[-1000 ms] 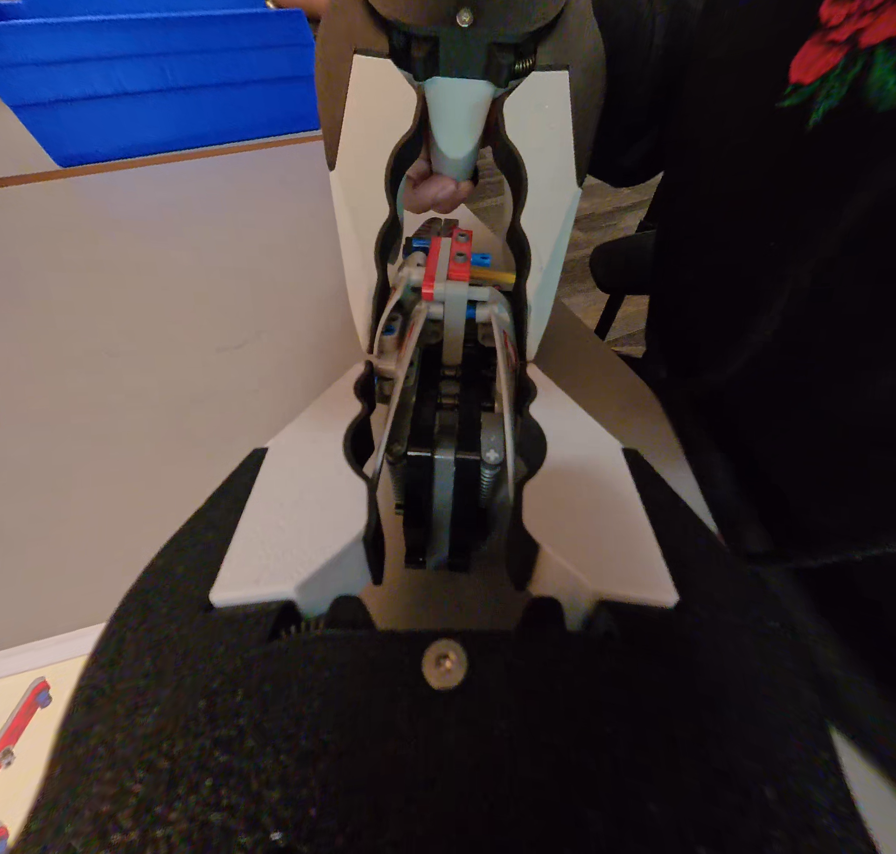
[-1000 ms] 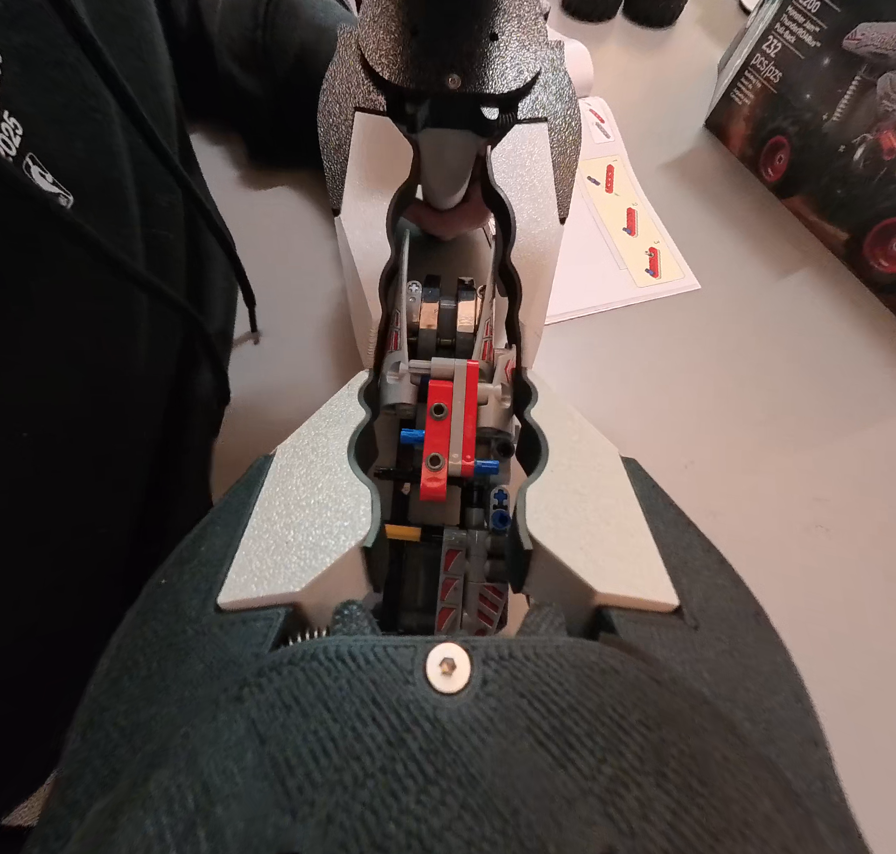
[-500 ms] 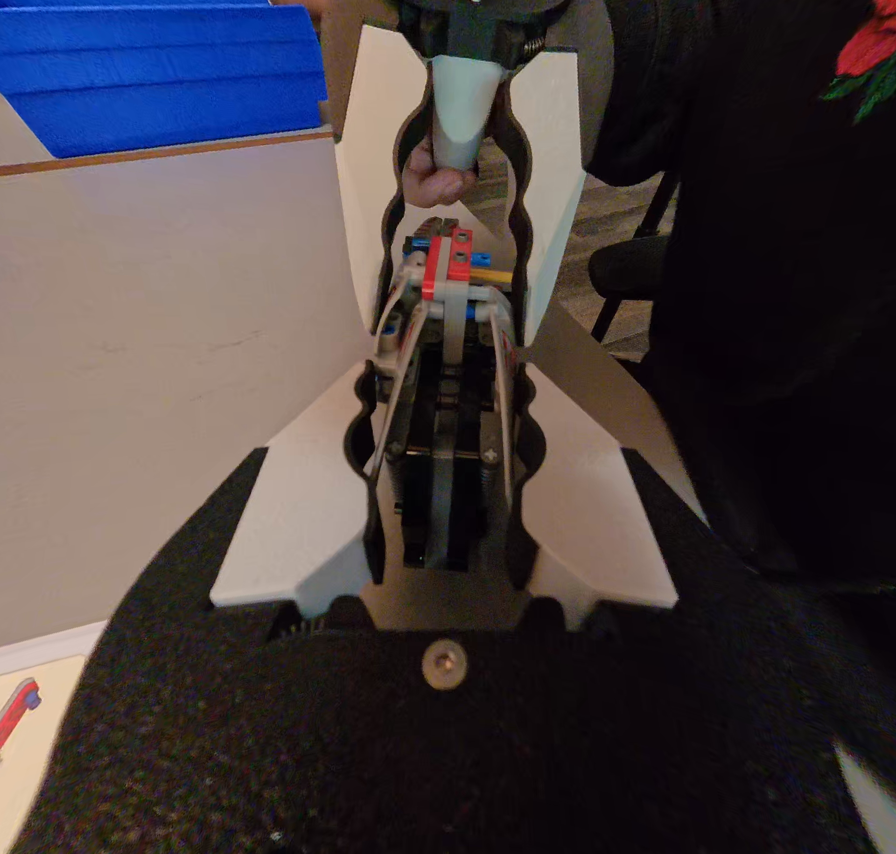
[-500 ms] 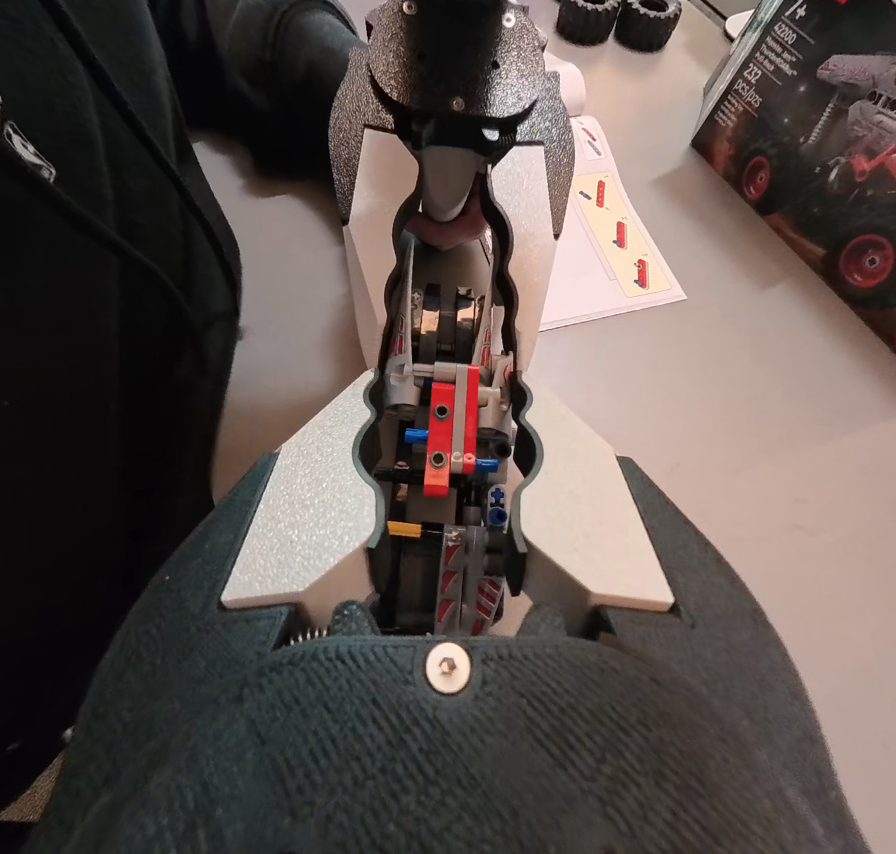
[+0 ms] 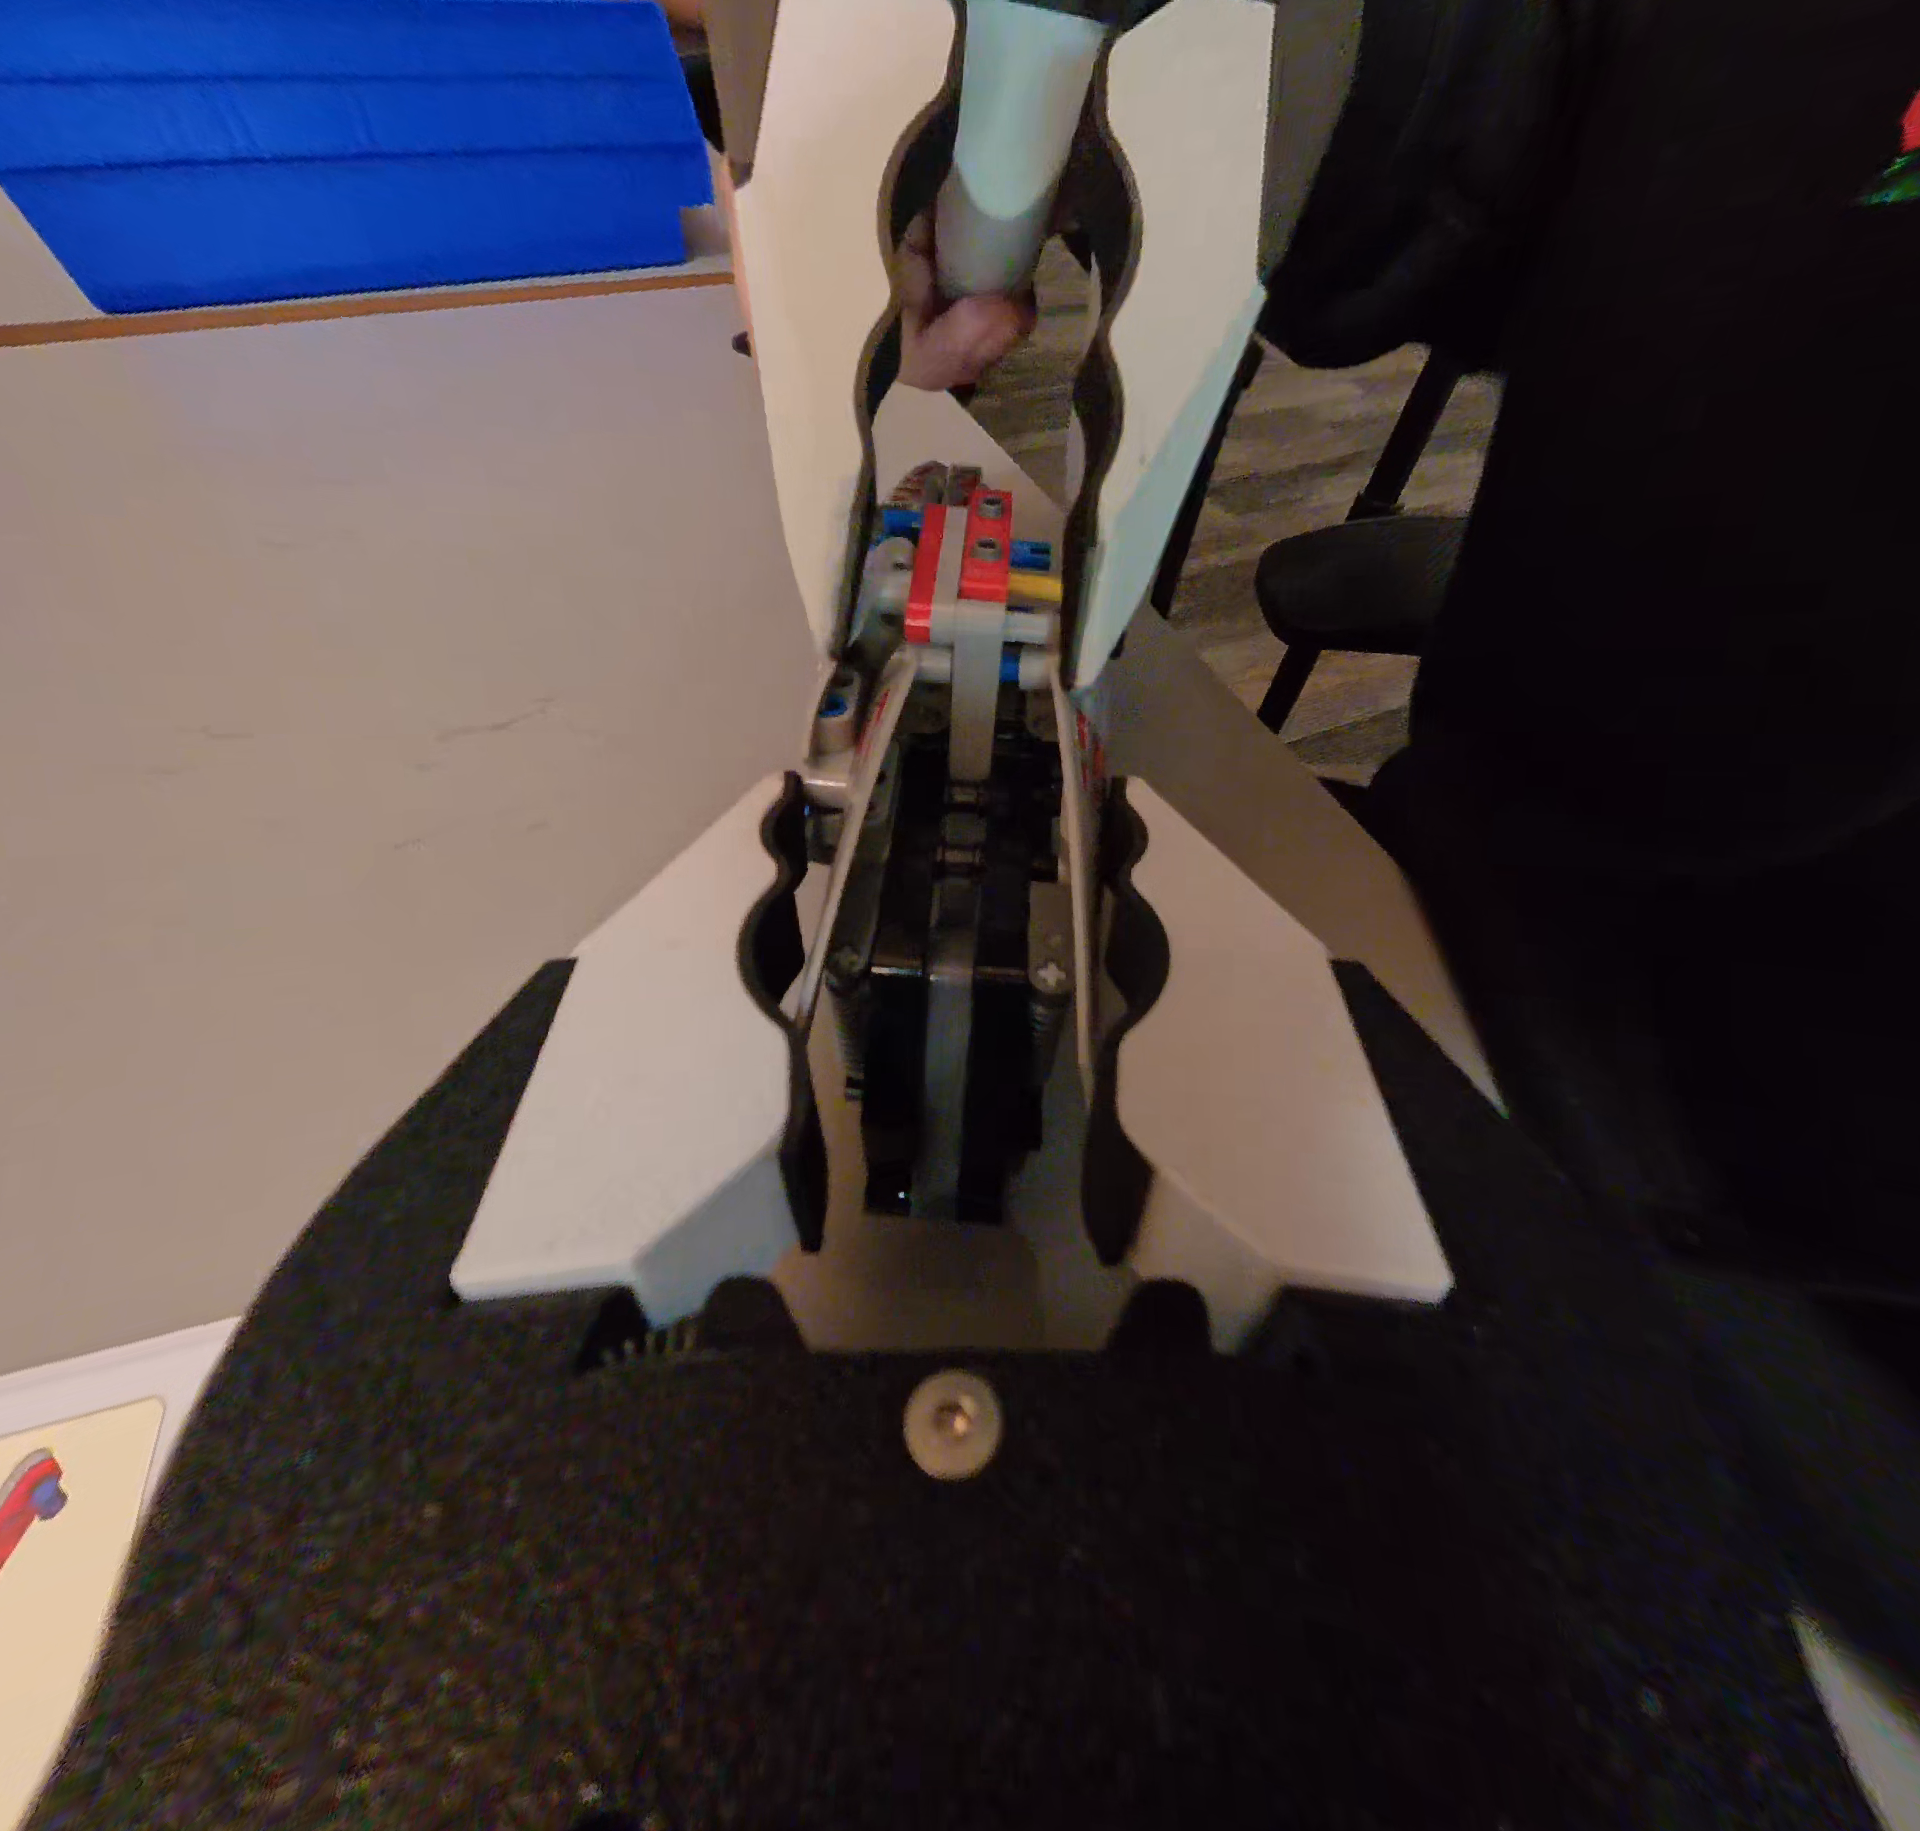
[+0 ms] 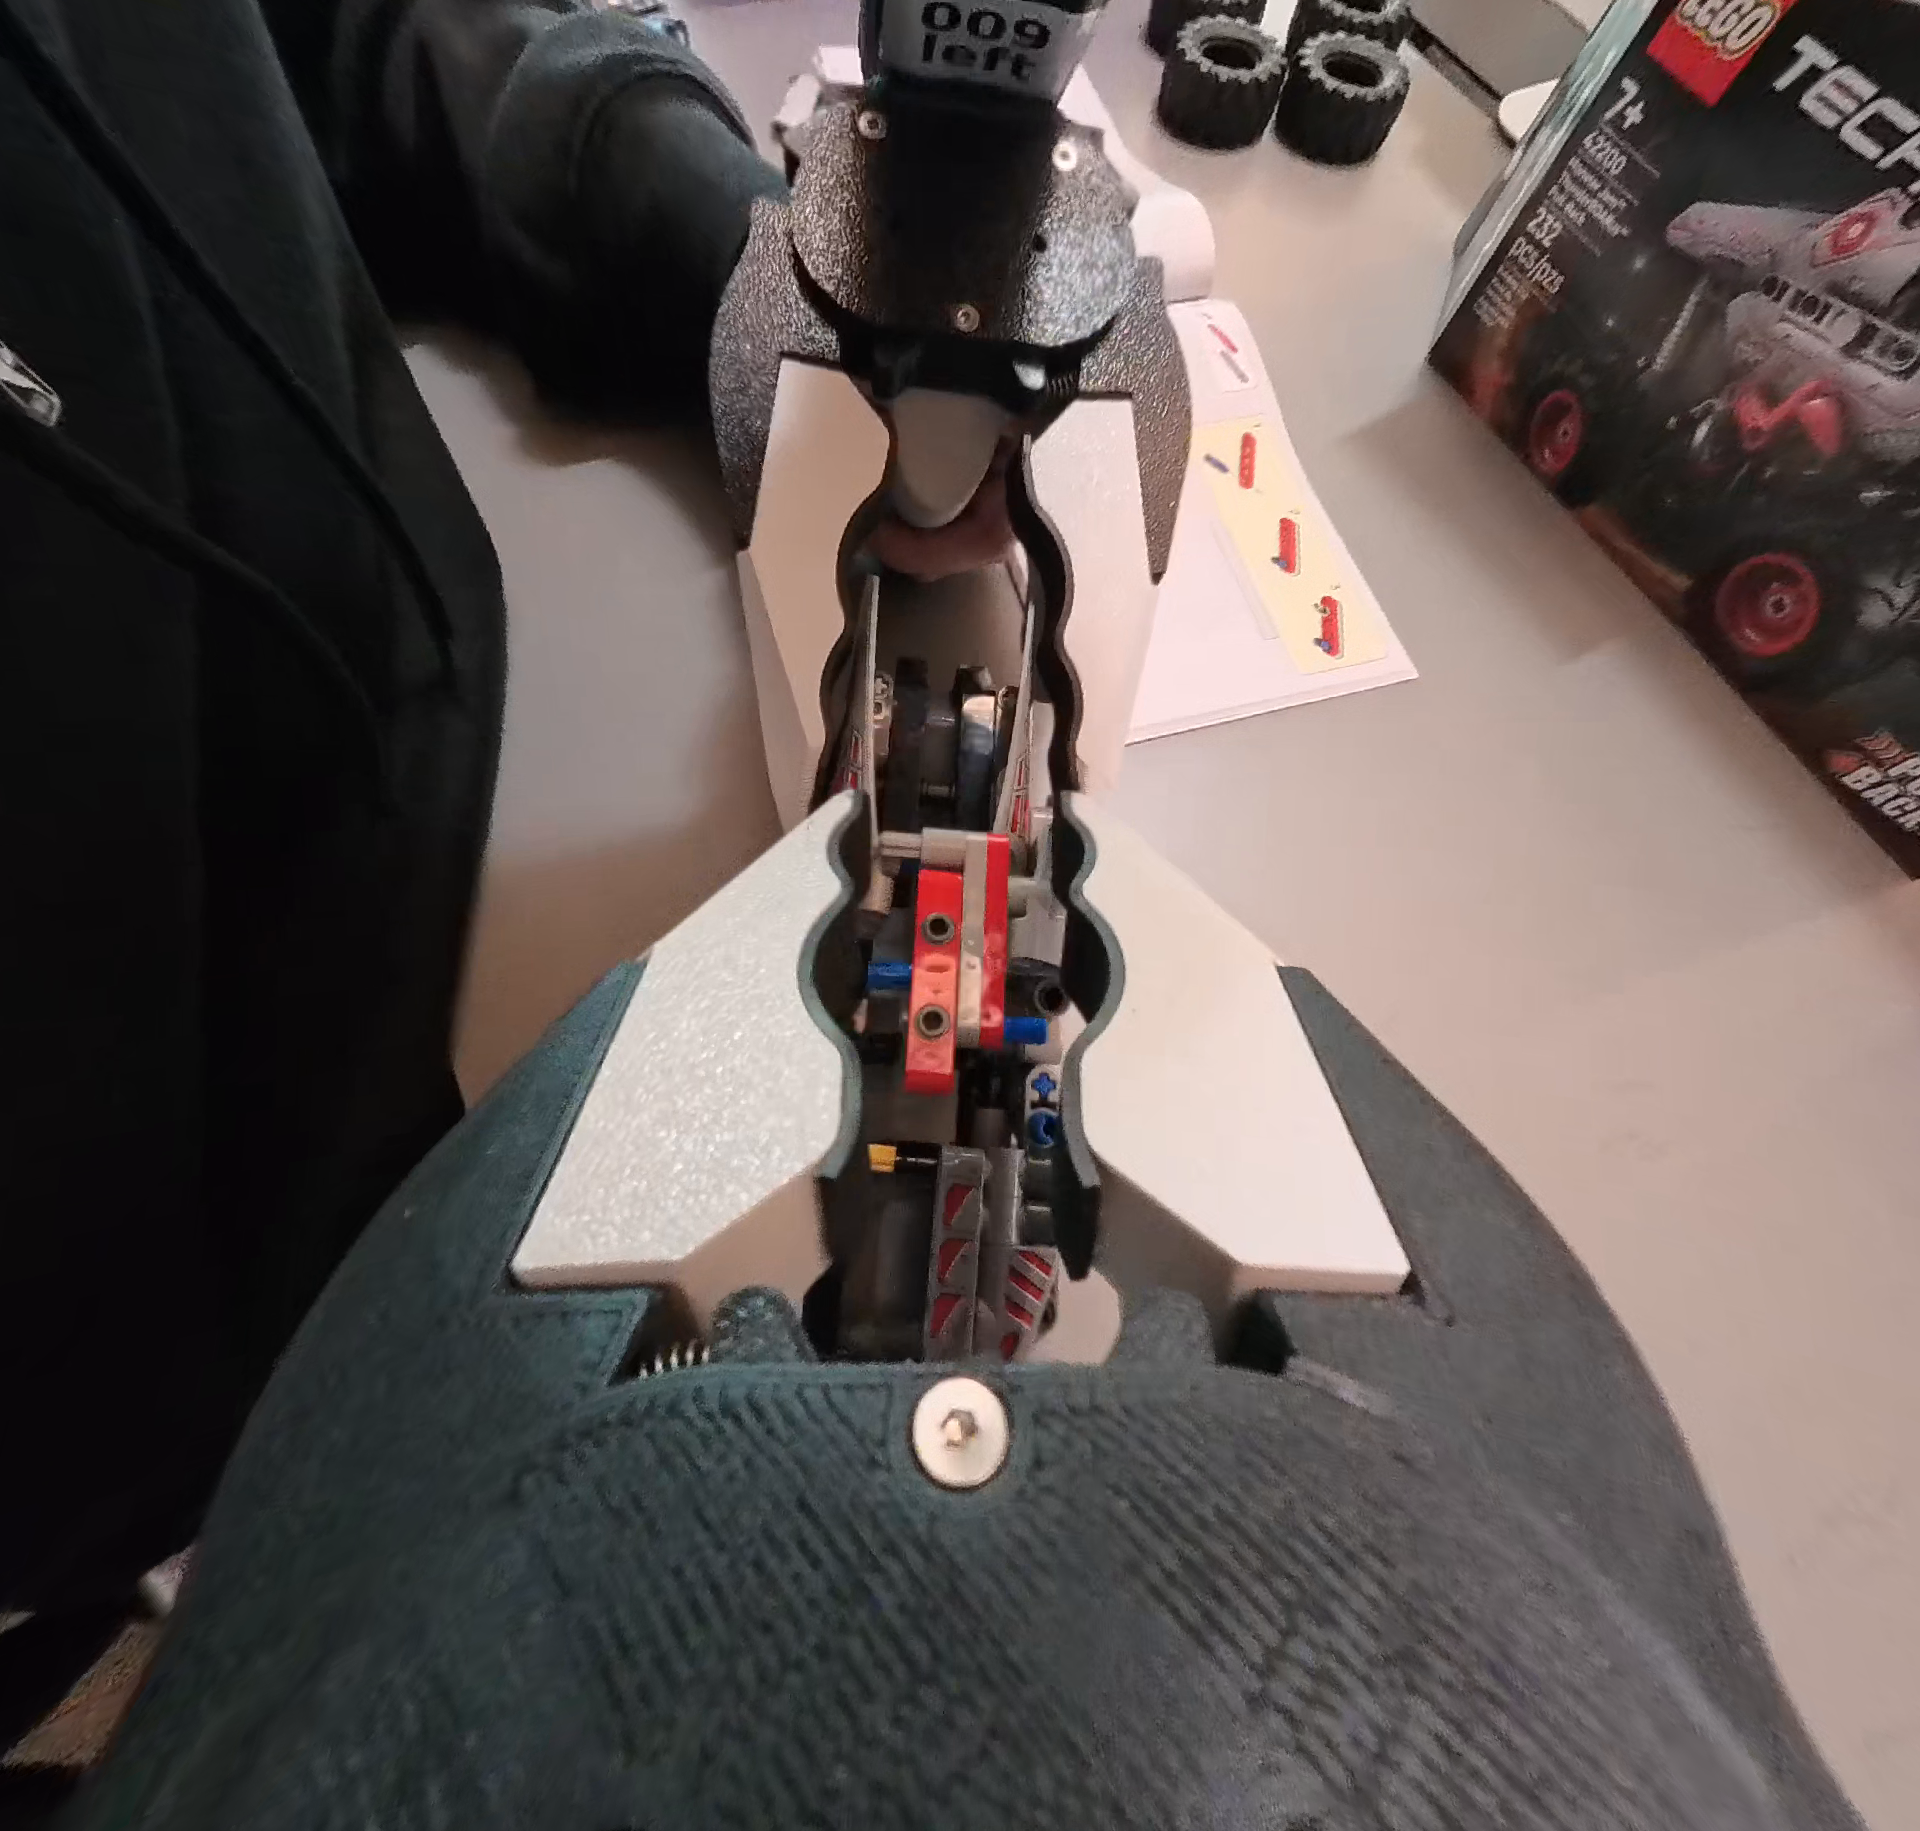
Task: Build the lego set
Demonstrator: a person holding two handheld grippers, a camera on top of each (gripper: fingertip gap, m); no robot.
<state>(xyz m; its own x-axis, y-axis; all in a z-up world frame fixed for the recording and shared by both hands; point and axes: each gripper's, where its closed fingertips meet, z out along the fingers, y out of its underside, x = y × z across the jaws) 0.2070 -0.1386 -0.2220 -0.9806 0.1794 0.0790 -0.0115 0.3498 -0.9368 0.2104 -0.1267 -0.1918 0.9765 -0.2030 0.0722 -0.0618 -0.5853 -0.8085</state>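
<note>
A partly built lego vehicle frame (image 5: 956, 846), grey and black with a red beam (image 5: 961, 560) and blue pins, is held in the air between both grippers, which face each other. My left gripper (image 5: 956, 794) is shut on the frame's black end. My right gripper (image 6: 961, 815) is shut on the end with the red beam (image 6: 940, 992) and striped grey panels. In the left wrist view the right gripper (image 5: 961, 628) comes in from the top. In the right wrist view the left gripper (image 6: 945, 773) does the same. The frame's middle is hidden by the fingers.
Below lies a grey table (image 6: 1455, 950) with an instruction sheet (image 6: 1278, 576), several black tyres (image 6: 1278, 67) and the lego box (image 6: 1714, 347) at the right. Blue bins (image 5: 343, 140) stand at the far left. A person's black sleeve (image 6: 561, 150) and a chair (image 5: 1351, 576) are close by.
Both grippers keep their hold on the frame. The pair has tilted a little, so the tyres and box show more in the right wrist view.
</note>
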